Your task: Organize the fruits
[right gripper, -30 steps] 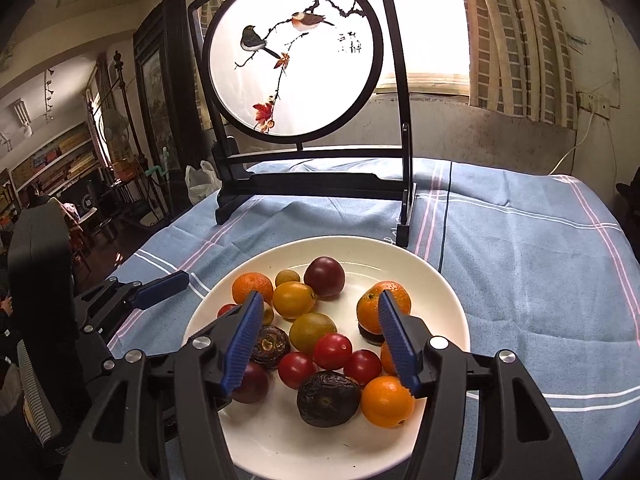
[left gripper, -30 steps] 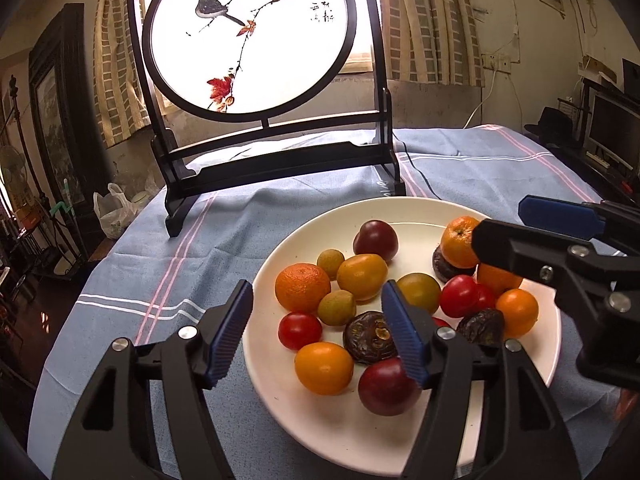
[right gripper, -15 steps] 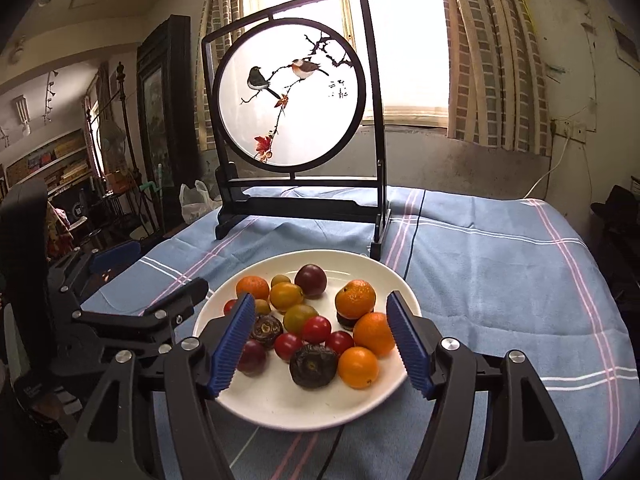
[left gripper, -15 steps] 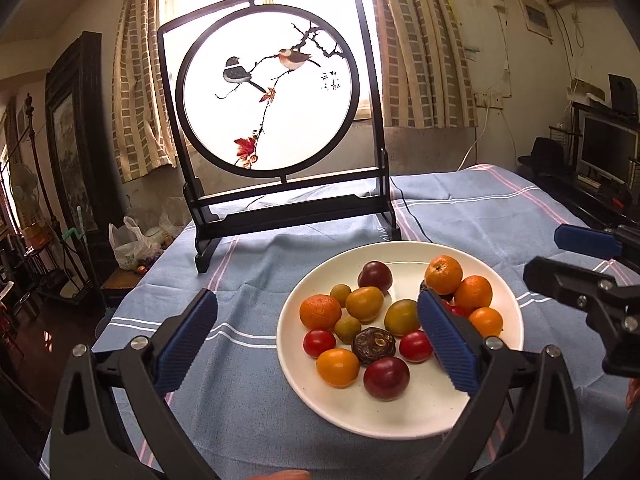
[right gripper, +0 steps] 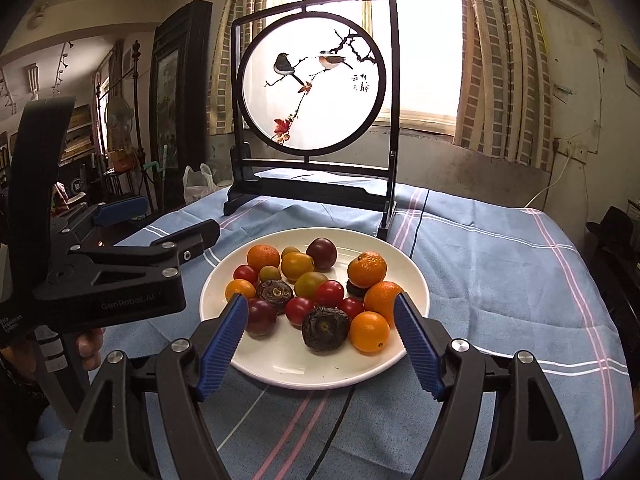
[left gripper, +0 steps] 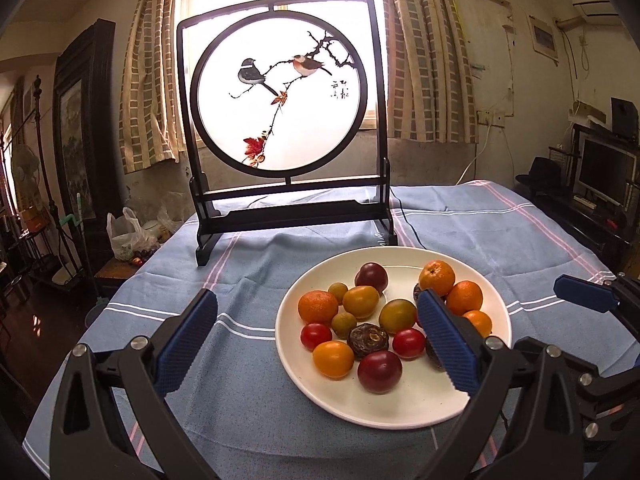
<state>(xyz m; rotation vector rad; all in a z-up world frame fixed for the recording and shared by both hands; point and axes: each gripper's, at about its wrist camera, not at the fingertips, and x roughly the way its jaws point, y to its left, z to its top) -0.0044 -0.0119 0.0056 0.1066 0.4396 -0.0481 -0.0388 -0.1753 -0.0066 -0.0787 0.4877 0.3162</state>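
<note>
A white plate [left gripper: 400, 404] heaped with fruit sits on a blue striped cloth [left gripper: 256, 288] near the table's front edge. On it lie mandarins [right gripper: 367, 269], red tomatoes [right gripper: 329, 293], yellow-green tomatoes [right gripper: 297, 266], dark plums [right gripper: 321, 253] and wrinkled passion fruits [right gripper: 324, 329], mostly touching one another in a loose cluster.

Left gripper [left gripper: 316, 344]: jaws spread fully wide, nothing between the pads; it hangs above the cloth at the plate's left side, its right finger [left gripper: 448, 344] overlapping the plate's right half in the left wrist view. In the right wrist view its black body appears at left, with a person's fingertips [right gripper: 89, 346] below it.

Right gripper [right gripper: 320, 344]: jaws opening, the pads clear of all fruit; it hovers over the plate's near rim. No fruit is held by either gripper.

Behind the plate stands a dark-framed round screen [left gripper: 280, 104] painted with two birds on a branch, backlit by a curtained window [right gripper: 412, 40]. A cable [left gripper: 408, 228] runs across the cloth beside the screen's right foot.
</note>
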